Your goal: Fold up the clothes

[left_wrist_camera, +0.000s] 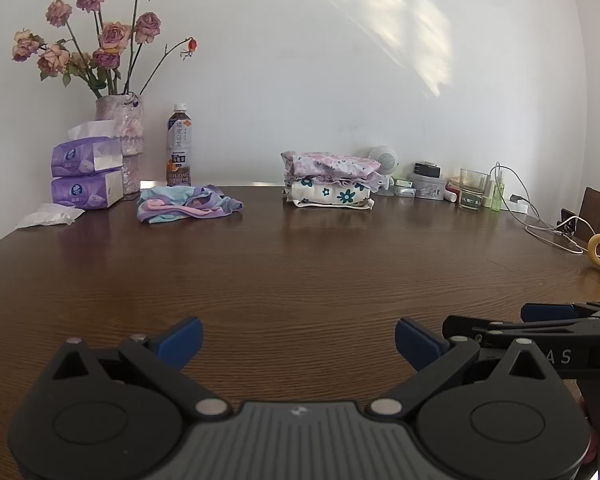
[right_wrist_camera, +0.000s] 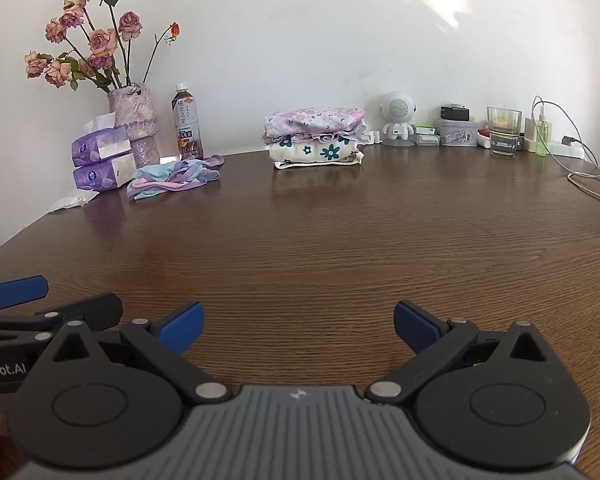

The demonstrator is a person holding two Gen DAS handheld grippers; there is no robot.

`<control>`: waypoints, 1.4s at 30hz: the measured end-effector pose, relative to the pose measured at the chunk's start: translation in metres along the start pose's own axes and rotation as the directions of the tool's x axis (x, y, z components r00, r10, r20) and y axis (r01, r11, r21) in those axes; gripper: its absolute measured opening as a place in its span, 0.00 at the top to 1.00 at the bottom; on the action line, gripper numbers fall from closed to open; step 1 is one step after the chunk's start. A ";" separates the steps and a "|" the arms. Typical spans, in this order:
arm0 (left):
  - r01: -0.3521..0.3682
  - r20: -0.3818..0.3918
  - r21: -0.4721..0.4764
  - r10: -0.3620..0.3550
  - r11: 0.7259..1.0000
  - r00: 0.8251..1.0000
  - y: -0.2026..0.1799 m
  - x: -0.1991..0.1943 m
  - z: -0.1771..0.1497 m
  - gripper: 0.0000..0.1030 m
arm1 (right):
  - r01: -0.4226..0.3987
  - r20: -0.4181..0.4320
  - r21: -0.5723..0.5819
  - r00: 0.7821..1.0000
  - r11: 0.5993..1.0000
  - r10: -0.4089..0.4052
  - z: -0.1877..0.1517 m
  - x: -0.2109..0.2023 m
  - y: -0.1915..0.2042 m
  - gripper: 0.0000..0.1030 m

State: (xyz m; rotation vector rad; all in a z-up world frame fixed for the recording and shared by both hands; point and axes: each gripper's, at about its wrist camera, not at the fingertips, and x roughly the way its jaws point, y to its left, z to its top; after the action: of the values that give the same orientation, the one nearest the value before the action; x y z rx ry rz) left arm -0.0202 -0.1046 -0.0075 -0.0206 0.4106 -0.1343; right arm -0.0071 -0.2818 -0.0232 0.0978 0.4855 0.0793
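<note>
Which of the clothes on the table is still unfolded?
The blue, pink and purple garment crumpled beside the tissue packs; the two floral pieces are folded and stacked.

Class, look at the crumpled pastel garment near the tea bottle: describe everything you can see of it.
The crumpled garment is soft, thin-looking cloth in light blue, with pink and lilac bands running through it. It is unfolded, bunched in a low, loose heap with twisted edges. It lies on the brown wooden table, towards the far left, in front of the tea bottle and just right of the stacked purple tissue packs. Whether it touches them cannot be told. Neither tool is near it; the folded stack sits apart to its right.
</note>
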 end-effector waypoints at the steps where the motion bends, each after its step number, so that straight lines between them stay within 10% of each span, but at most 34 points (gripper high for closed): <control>1: 0.000 0.000 0.000 0.000 1.000 1.000 0.000 0.000 0.000 0.00 | 0.000 0.000 0.001 1.000 1.000 0.000 0.000 0.000 0.000 0.00; 42: 0.003 -0.019 -0.012 -0.003 1.000 1.000 0.004 0.001 0.002 0.00 | -0.017 -0.001 0.026 1.000 1.000 0.017 -0.002 0.000 -0.004 0.00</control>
State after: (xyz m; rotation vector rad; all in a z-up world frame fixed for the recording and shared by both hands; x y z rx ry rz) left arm -0.0178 -0.1008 -0.0061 -0.0319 0.4300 -0.1354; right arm -0.0075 -0.2858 -0.0254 0.1277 0.4873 0.0892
